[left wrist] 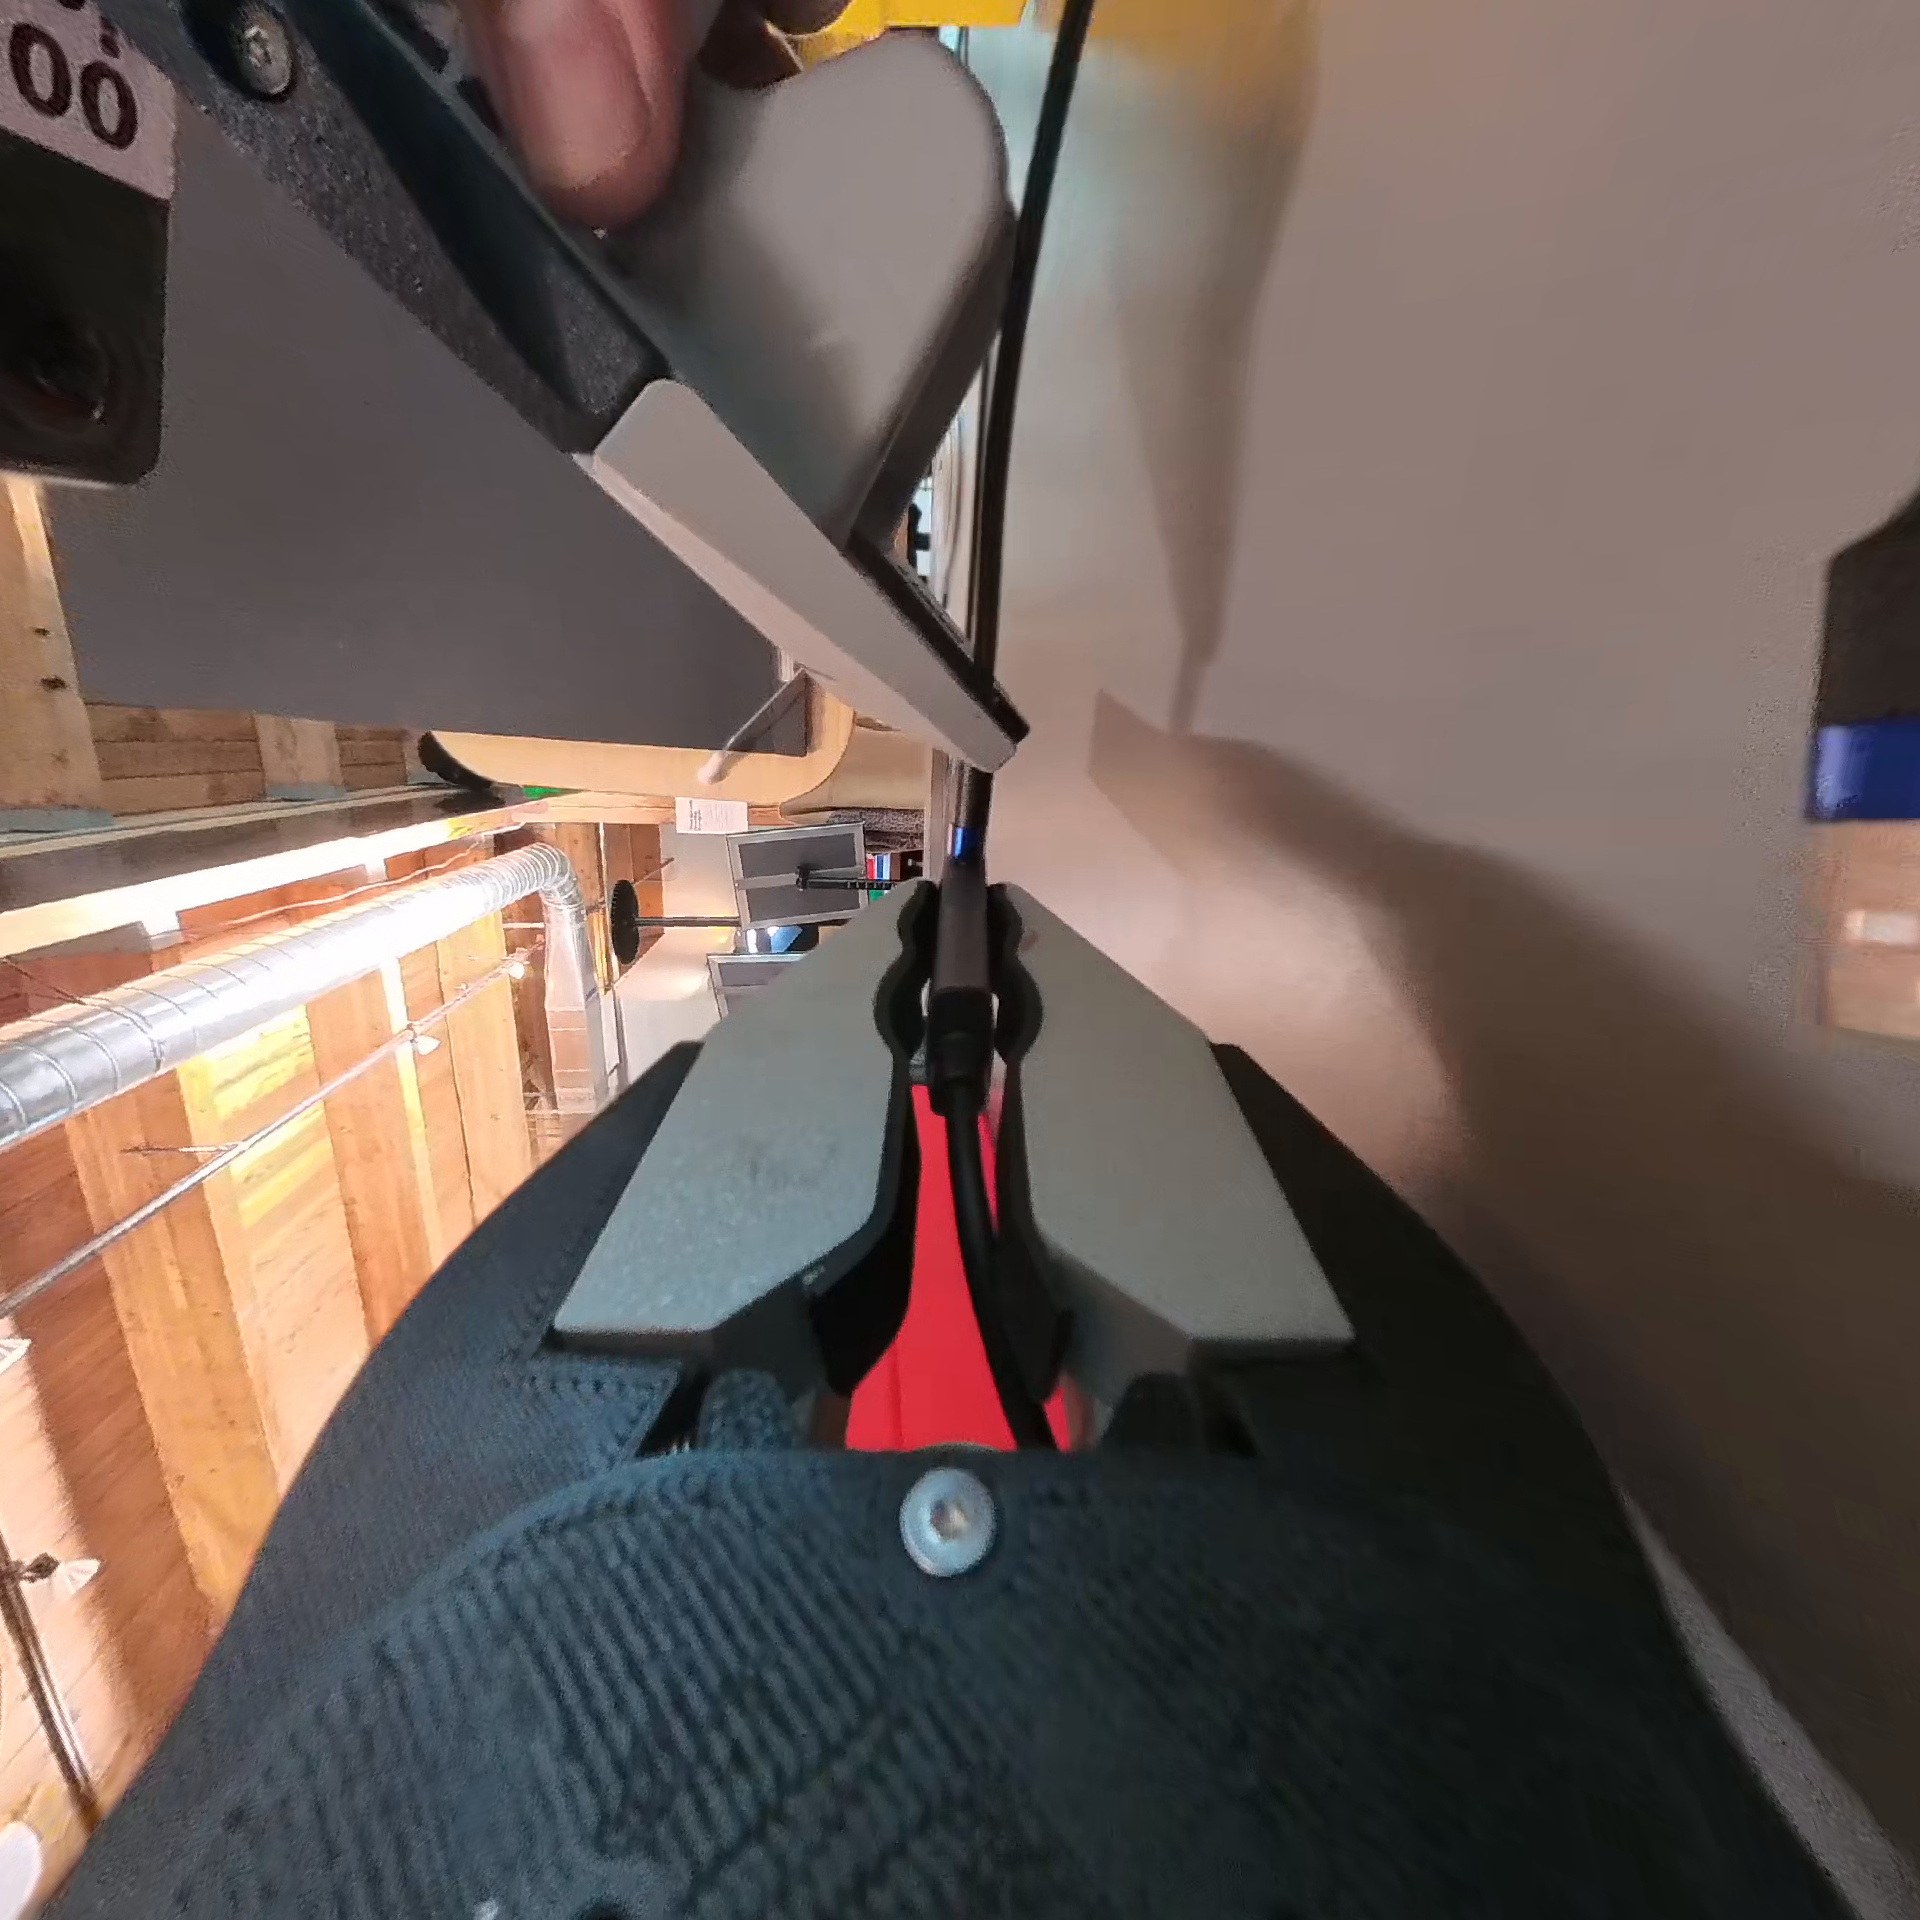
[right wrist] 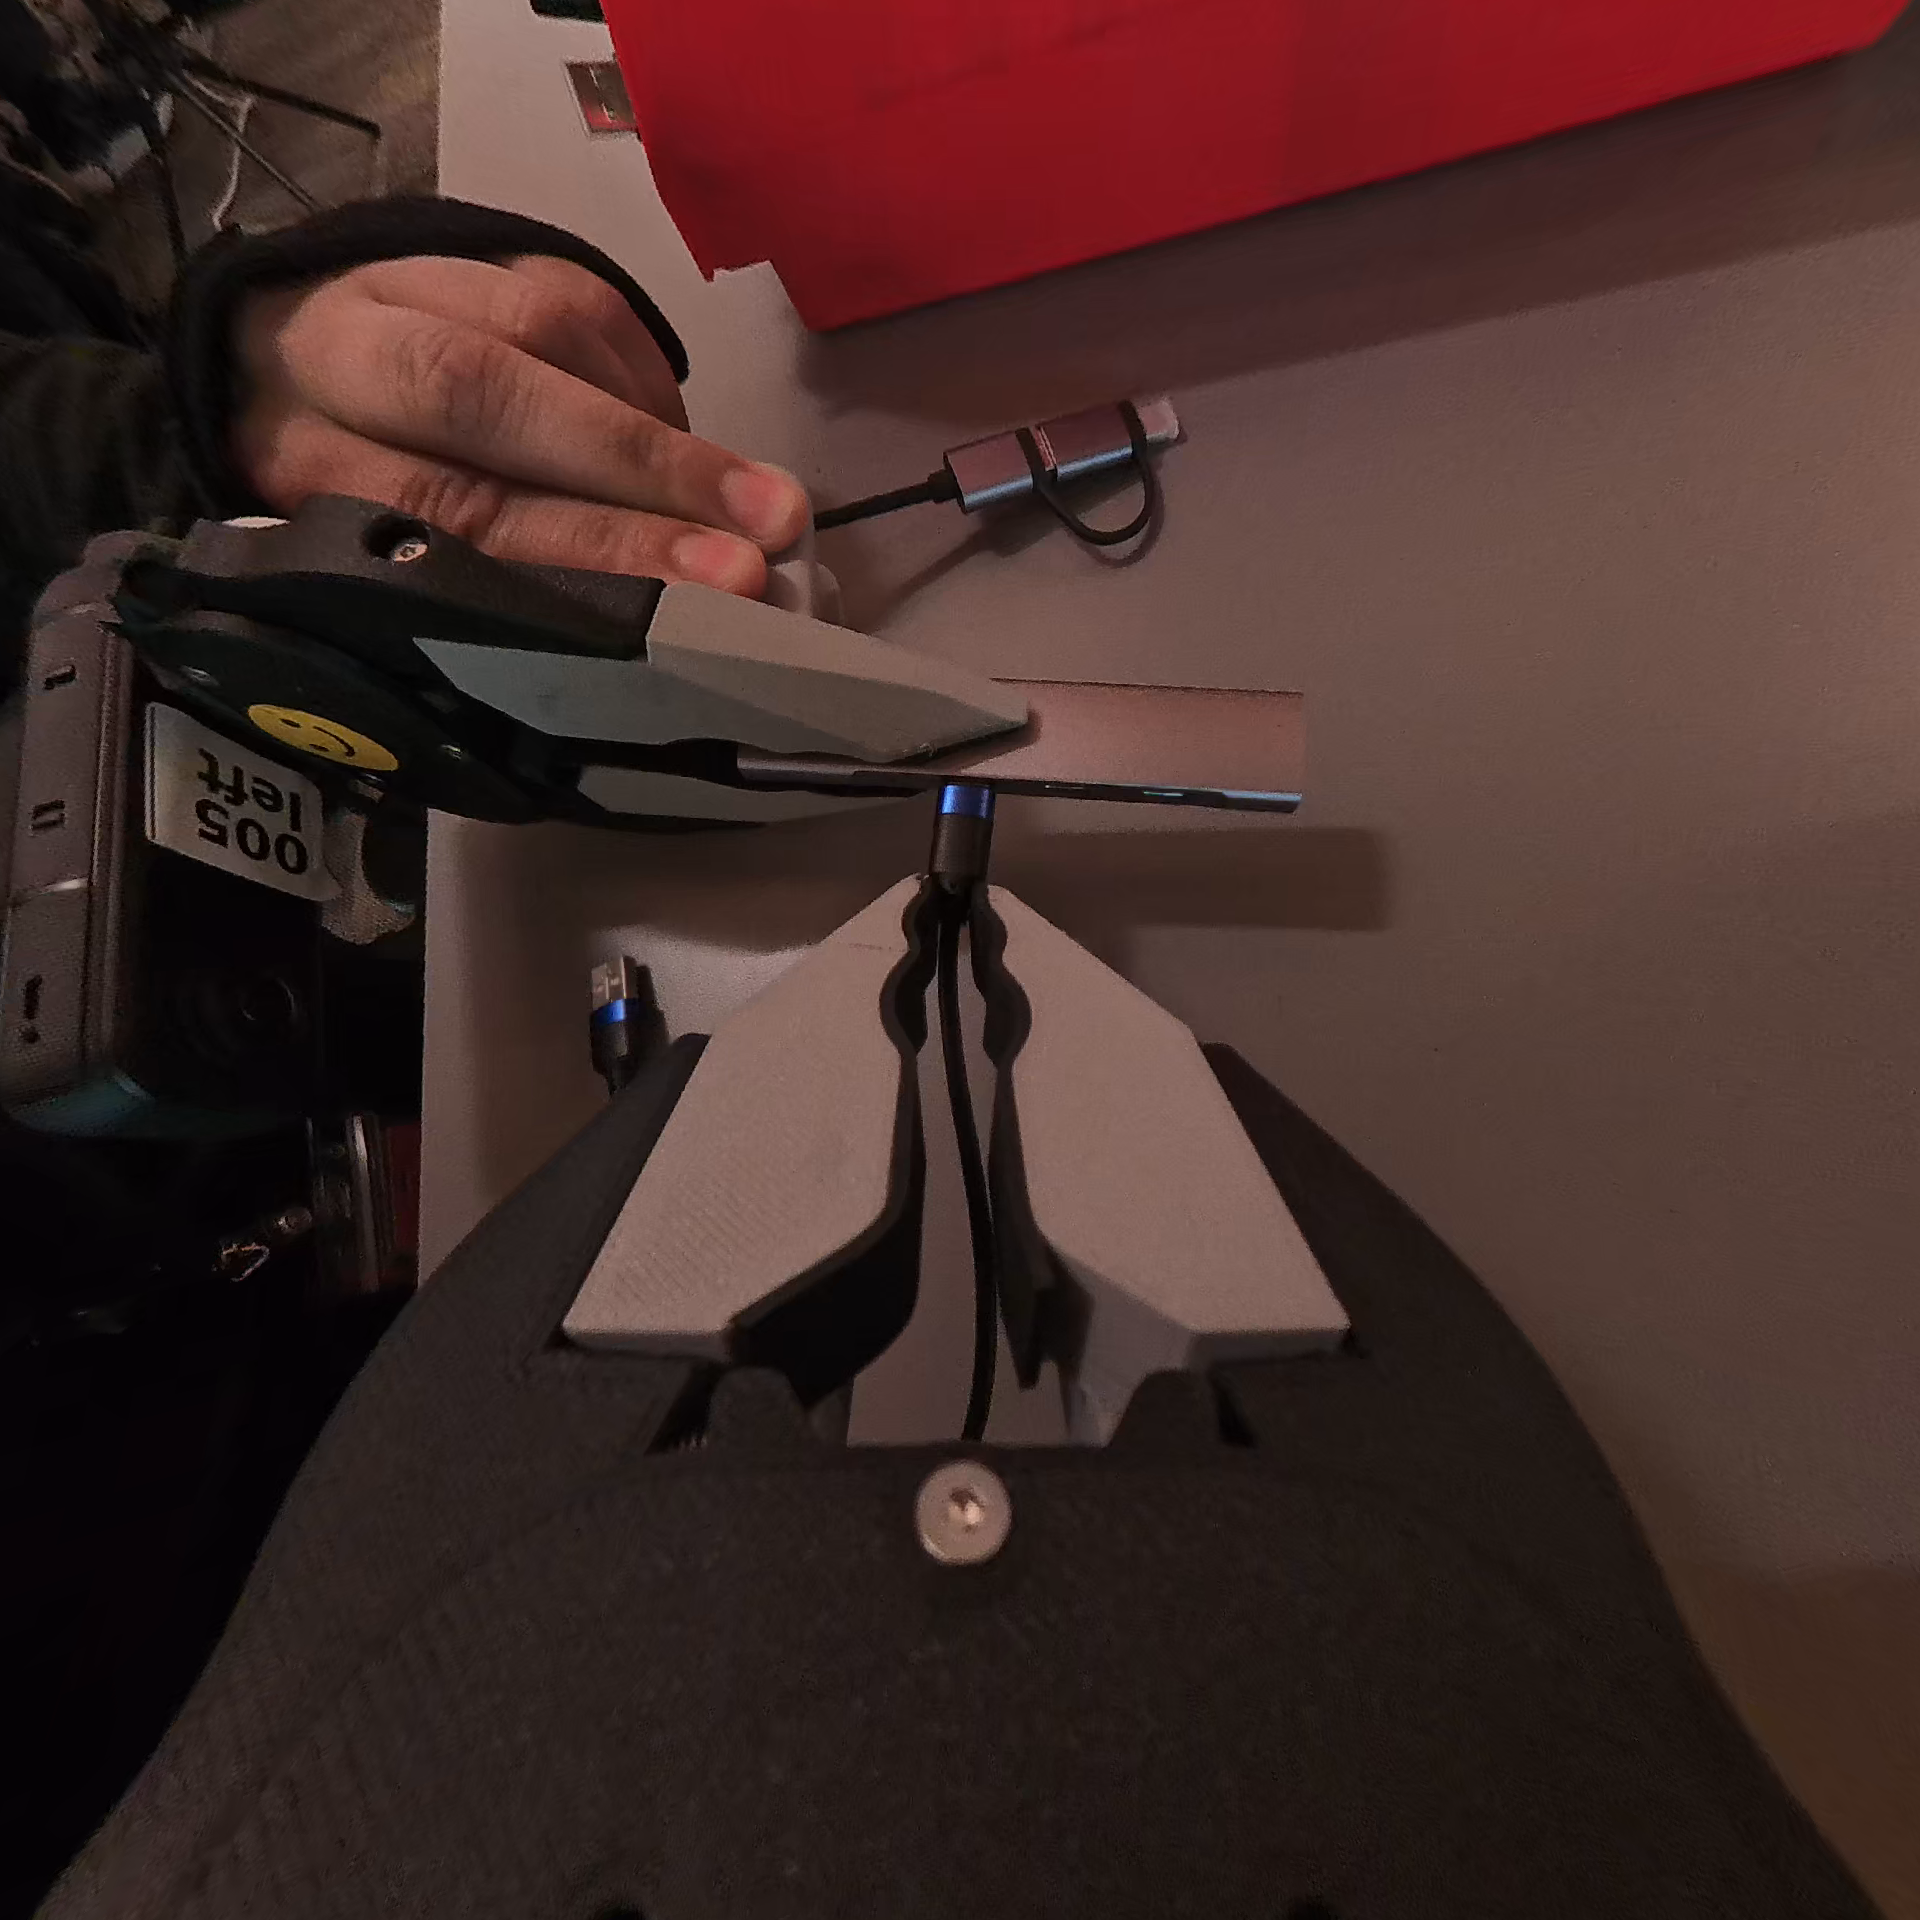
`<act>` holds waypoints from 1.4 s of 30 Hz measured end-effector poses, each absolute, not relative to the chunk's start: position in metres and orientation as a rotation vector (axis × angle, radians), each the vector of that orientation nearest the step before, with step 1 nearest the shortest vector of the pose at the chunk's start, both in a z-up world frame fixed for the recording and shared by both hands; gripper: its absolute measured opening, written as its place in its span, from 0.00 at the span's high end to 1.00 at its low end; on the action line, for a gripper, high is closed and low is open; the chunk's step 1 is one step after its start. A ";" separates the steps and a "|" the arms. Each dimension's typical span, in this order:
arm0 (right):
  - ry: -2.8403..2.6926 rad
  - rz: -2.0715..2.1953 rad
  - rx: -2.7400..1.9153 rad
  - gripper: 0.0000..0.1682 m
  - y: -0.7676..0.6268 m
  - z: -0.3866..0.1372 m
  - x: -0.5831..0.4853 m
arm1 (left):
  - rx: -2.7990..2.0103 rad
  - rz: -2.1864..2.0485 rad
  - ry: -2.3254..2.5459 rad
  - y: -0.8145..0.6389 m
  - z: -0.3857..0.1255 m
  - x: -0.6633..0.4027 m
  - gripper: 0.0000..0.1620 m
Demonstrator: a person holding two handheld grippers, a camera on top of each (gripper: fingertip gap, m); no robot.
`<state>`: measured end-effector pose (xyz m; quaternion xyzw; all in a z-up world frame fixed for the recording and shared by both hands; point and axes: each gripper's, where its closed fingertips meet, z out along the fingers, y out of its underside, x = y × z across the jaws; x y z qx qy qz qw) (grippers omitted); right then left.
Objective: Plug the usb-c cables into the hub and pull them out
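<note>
Right wrist view: right gripper pinches cable plug at hub edge

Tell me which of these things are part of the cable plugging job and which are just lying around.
In the job:
hub, blue-ringed plug at its edge, left gripper holding the hub, right gripper holding the plug.

Lying about:
small grey adapter, spare plug, red object.

Red sheet, silver duct
</note>
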<state>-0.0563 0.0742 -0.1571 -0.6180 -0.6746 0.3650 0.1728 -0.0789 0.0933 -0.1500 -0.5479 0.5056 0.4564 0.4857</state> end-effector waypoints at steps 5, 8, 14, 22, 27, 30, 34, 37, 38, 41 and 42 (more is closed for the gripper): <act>-1.850 1.064 -1.732 0.98 0.080 -0.152 -0.061 | -1.373 1.074 1.171 0.099 -0.147 -0.085 0.96; -1.823 1.136 -1.709 0.97 0.081 -0.140 -0.058 | -1.341 1.051 1.139 0.100 -0.140 -0.083 0.96; -1.595 1.156 -1.610 0.84 0.110 -0.104 -0.057 | -1.338 0.900 1.004 0.094 -0.121 -0.087 0.95; -1.504 1.069 -1.503 0.76 0.127 -0.074 -0.043 | -1.314 0.518 0.905 0.079 -0.103 -0.079 0.95; -1.509 0.950 -1.516 0.77 0.139 -0.079 -0.036 | -1.304 0.314 0.911 0.066 -0.101 -0.066 0.95; -1.551 0.957 -1.500 0.78 0.134 -0.082 -0.035 | -1.295 0.266 0.886 0.063 -0.096 -0.067 0.95; -1.829 1.162 -1.356 0.77 0.073 -0.091 -0.039 | -1.275 0.160 0.875 0.056 -0.091 -0.061 0.95; -1.911 0.970 -1.302 0.74 0.069 -0.110 -0.045 | -1.292 0.035 0.867 0.052 -0.091 -0.057 0.95; -1.940 0.933 -1.286 0.74 0.066 -0.116 -0.047 | -1.284 0.001 0.872 0.050 -0.090 -0.053 0.96; -1.964 0.801 -1.256 0.87 0.067 -0.128 -0.054 | -1.295 -0.049 0.921 0.046 -0.097 -0.043 0.96; -1.975 0.775 -1.236 0.86 0.065 -0.131 -0.056 | -1.304 -0.058 0.926 0.046 -0.099 -0.042 0.96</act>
